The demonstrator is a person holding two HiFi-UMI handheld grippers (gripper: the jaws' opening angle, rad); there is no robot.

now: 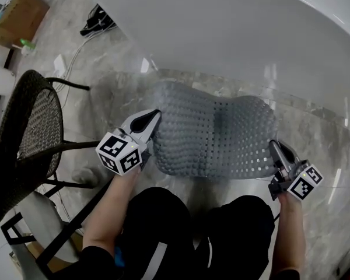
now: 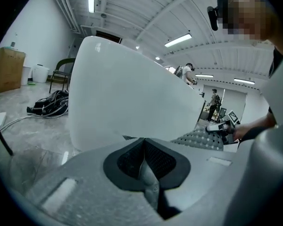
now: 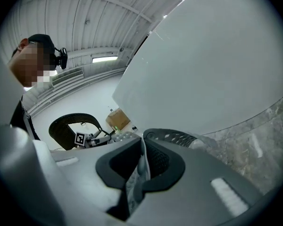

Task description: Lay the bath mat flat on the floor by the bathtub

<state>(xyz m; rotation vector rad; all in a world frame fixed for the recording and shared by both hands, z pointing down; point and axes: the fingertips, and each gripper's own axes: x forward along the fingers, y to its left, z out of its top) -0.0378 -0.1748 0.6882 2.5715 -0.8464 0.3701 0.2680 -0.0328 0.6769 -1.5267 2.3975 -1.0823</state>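
A grey perforated bath mat [image 1: 213,134] hangs stretched between my two grippers, low over the marble floor [image 1: 326,133] in front of the white bathtub [image 1: 239,34]. My left gripper [image 1: 154,118] is shut on the mat's left edge; in the left gripper view the mat's edge [image 2: 148,178] is pinched between the dark pads [image 2: 129,161]. My right gripper [image 1: 275,147] is shut on the mat's right edge, with the mat edge [image 3: 140,171] clamped between its pads [image 3: 160,161]. The mat sags in the middle and bulges toward the tub.
A dark wicker chair [image 1: 26,139] stands at the left, close to my left arm. Cables [image 1: 96,22] and a cardboard box [image 1: 17,16] lie further back on the left. My knees [image 1: 198,232] are just below the mat. Other people [image 2: 214,102] stand far off in the room.
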